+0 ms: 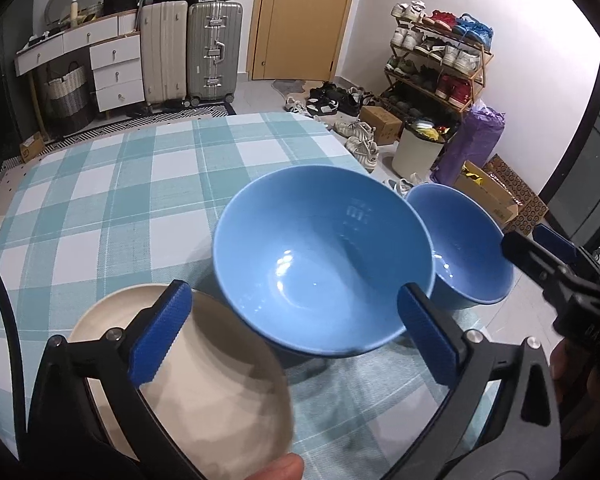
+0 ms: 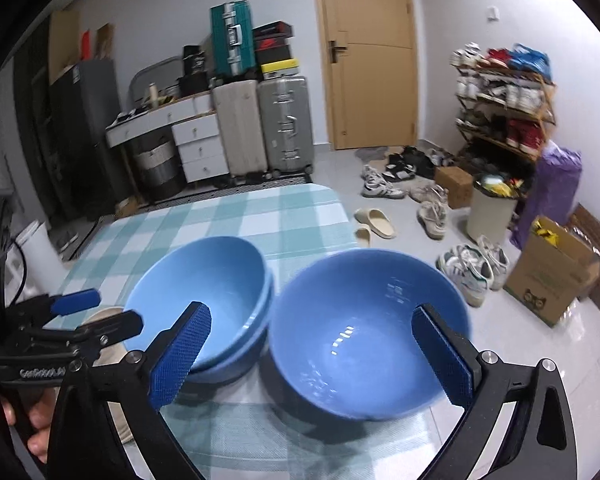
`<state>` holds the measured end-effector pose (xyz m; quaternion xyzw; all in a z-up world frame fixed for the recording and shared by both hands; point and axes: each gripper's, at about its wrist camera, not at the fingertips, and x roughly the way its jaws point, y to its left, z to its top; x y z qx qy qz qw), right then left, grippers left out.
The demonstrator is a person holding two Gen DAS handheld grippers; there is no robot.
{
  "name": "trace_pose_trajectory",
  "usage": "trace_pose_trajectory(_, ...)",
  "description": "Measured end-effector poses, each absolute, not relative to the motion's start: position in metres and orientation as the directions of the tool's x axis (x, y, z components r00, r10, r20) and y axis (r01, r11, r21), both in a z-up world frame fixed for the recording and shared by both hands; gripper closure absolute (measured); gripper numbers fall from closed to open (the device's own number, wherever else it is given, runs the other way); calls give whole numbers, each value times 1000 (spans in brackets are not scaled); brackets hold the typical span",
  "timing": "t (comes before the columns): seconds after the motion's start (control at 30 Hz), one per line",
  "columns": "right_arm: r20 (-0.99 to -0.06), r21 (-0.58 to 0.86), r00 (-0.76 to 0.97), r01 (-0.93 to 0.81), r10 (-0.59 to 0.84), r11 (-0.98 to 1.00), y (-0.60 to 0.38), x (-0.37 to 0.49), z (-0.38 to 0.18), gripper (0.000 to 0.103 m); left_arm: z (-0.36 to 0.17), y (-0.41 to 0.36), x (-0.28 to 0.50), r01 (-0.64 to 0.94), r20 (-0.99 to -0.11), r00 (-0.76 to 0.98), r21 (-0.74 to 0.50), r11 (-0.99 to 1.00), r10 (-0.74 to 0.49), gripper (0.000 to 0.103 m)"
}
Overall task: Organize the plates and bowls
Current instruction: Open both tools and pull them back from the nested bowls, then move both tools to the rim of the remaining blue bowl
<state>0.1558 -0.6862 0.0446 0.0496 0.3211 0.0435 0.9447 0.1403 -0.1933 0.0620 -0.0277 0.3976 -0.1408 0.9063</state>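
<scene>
Facing two blue bowl groups on the checked tablecloth (image 1: pixel 100 200): lone bowl (image 2: pixel 364 336) at the right edge, dead ahead of right tongs (image 2: pixel 312 356), spread wide, empty. Nested pair (image 2: pixel 204 300) just left of it, nearly touching. From the left view, nested pair (image 1: pixel 320 264) ahead and slightly right of left tongs (image 1: pixel 296 336), also wide, empty, over a cream plate (image 1: pixel 204 392) near the front edge. Right tongs nearer the lone bowl. Round, so no long axis. Plate blurred, partly hidden behind fingers; stack count unclear beyond two.
</scene>
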Motion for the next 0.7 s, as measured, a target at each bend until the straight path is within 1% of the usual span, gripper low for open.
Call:
trace_pose_trajectory(0.1,-591,144,801,-10,94,990,-704,147,48,1,63,-201,135,239,-714,639,-172,956,-288,1)
trace_pose_trajectory(0.2,-578,135,813,15,66,991,-715,137,50,1,65,-208,130,237,-714,637,-180,955,-292,1)
trace_pose_trajectory(0.33,-588,143,807,31,60,989,-727,138,51,1,67,-219,126,244,-717,629,-185,952,-300,1)
trace_pose_trajectory(0.5,-590,94,806,13,45,995,-733,145,59,1,67,-236,123,259,-721,614,-199,945,-321,1)
trace_pose_trajectory(0.57,-586,80,810,30,23,996,-739,144,57,1,66,-243,123,270,-724,608,-198,942,-327,1)
trace_pose_trajectory(0.63,-602,84,798,38,21,996,-744,147,54,1,66,-252,120,277,-724,607,-195,941,-328,1)
trace_pose_trajectory(0.7,-597,102,802,39,30,994,-753,145,54,1,67,-260,117,284,-724,604,-195,939,-333,1)
